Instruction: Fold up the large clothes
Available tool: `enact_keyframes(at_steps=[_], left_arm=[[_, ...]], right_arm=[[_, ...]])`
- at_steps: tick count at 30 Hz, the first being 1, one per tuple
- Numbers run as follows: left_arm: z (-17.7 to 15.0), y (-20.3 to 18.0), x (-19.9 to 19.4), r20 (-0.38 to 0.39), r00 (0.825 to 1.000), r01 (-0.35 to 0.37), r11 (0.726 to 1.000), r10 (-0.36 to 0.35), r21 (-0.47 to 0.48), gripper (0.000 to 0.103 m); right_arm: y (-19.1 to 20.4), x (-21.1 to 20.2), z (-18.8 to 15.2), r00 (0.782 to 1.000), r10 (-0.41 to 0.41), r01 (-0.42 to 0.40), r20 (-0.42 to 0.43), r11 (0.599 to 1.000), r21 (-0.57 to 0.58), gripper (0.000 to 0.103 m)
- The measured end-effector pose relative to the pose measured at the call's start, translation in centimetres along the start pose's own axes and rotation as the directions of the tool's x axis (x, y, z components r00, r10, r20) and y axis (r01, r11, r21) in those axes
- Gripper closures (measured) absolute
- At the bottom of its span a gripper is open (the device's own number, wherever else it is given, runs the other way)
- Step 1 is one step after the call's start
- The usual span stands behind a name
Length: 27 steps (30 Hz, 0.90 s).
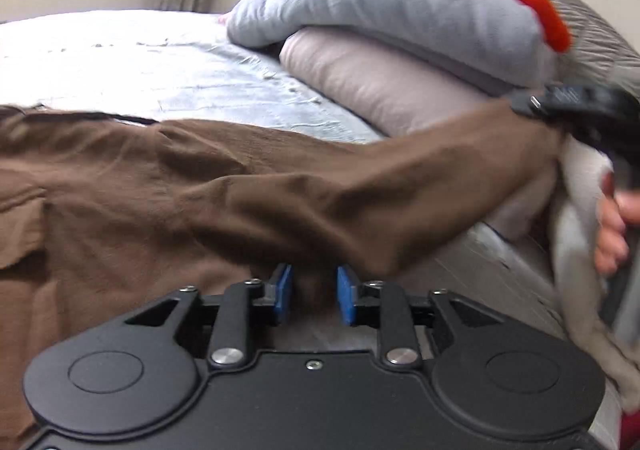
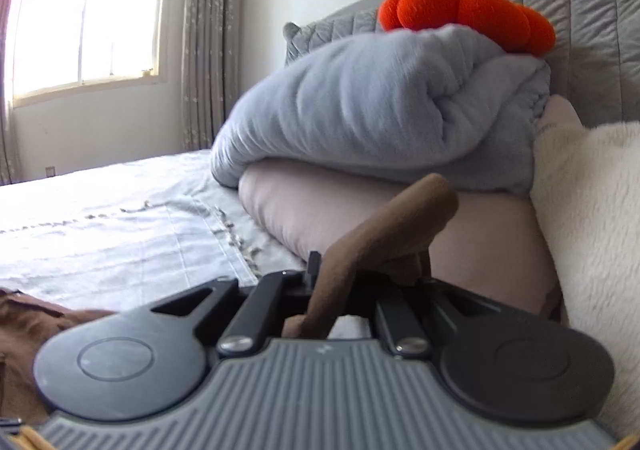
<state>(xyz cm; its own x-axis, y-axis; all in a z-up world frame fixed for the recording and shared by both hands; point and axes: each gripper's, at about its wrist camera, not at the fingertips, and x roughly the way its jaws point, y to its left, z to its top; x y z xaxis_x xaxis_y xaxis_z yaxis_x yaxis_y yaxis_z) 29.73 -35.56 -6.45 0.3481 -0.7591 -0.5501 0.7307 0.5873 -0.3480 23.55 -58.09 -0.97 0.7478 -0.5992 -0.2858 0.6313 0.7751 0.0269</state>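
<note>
Brown garment [image 1: 168,186] lies spread over the near part of the bed [image 1: 120,62], filling the left wrist view from nine o'clock across to its centre, with one long sleeve drawn out toward three o'clock.

Nearest, at six o'clock in that view, the left gripper [image 1: 314,298] points forward and somewhat downward over the cloth. Its blue pads [image 1: 283,292] stand partly spread, with brown fabric lying in the gap between them; whether the pads press on it cannot be told. No earlier look is at hand, so only this stance is given.

Farther out, at three o'clock, the right gripper [image 1: 536,106] holds the sleeve's end lifted off the bed, so the sleeve runs taut and rising from the garment's body up to it. Below it, at four o'clock, a person's hand [image 1: 610,226] wraps the black handle, fingers curled.

In the right wrist view the right gripper [image 2: 320,286] is tilted only slightly below level, its jaws pressed together on a fold of the brown cloth, which juts up toward one o'clock.

Beyond, a pale pink pillow [image 2: 360,210] bears a rolled grey blanket [image 2: 380,106], with a red plush piece [image 2: 472,16] on top at twelve o'clock, before a grey quilted headboard [image 2: 592,18].
</note>
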Motion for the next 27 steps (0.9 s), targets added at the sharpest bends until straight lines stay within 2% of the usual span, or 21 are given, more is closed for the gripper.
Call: enact_keyframes(at_steps=[1, 2, 3, 4, 6, 8, 12, 17, 22, 24, 27], left_arm=[[-0.2, 0.4, -1.5, 0.006, 1.0, 0.003, 1.0, -0.003, 0.005, 0.05], [-0.4, 1.0, -3.1, 0.022, 1.0, 0.007, 1.0, -0.007, 0.009, 0.046], [-0.4, 1.8, -4.7, 0.043, 0.999, 0.003, 1.0, -0.004, 0.014, 0.037], [-0.4, 2.6, -6.3, 0.057, 0.998, -0.023, 1.0, 0.022, 0.015, 0.026], [-0.4, 4.4, -9.2, 0.09, 0.993, -0.073, 0.997, 0.071, 0.015, 0.019], [-0.3, 6.3, -12.0, 0.104, 0.989, -0.105, 0.994, 0.103, 0.016, 0.017], [-0.5, 10.1, -17.1, 0.127, 0.969, -0.216, 0.976, 0.212, 0.013, 0.0], [-1.0, 14.8, -21.5, 0.158, 0.943, -0.287, 0.956, 0.294, -0.066, 0.0], [-2.4, 18.9, -25.3, 0.159, 0.931, -0.305, 0.94, 0.329, -0.154, 0.0], [-3.0, 20.1, -26.5, 0.168, 0.924, -0.314, 0.932, 0.344, -0.181, 0.0], [-4.0, 22.1, -28.0, 0.169, 0.924, -0.29, 0.917, 0.343, -0.274, 0.0]], right_arm=[[0.2, -0.5, 0.8, 1.0, 0.014, -0.014, 0.011, 1.0, 0.001, 0.099], [0.5, -1.0, 1.5, 0.999, 0.031, -0.031, 0.022, 1.0, -0.001, 0.099], [0.9, -1.7, 2.3, 0.998, 0.047, -0.047, 0.033, 0.999, -0.007, 0.099], [1.5, -2.3, 3.2, 0.997, 0.068, -0.067, 0.048, 0.998, -0.014, 0.099], [3.1, -3.8, 4.8, 0.99, 0.119, -0.116, 0.078, 0.993, -0.037, 0.099], [5.0, -5.1, 6.5, 0.98, 0.175, -0.17, 0.097, 0.984, -0.055, 0.099], [9.8, -8.1, 9.0, 0.947, 0.3, -0.291, 0.113, 0.952, -0.092, 0.099], [16.7, -10.8, 11.0, 0.882, 0.463, -0.451, 0.086, 0.883, -0.129, 0.099], [23.4, -12.4, 11.0, 0.811, 0.585, -0.578, 0.018, 0.804, -0.137, 0.099], [26.0, -13.0, 10.4, 0.773, 0.634, -0.629, -0.018, 0.763, -0.149, 0.099], [29.7, -13.6, 8.6, 0.697, 0.711, -0.715, -0.091, 0.682, -0.152, 0.099]])
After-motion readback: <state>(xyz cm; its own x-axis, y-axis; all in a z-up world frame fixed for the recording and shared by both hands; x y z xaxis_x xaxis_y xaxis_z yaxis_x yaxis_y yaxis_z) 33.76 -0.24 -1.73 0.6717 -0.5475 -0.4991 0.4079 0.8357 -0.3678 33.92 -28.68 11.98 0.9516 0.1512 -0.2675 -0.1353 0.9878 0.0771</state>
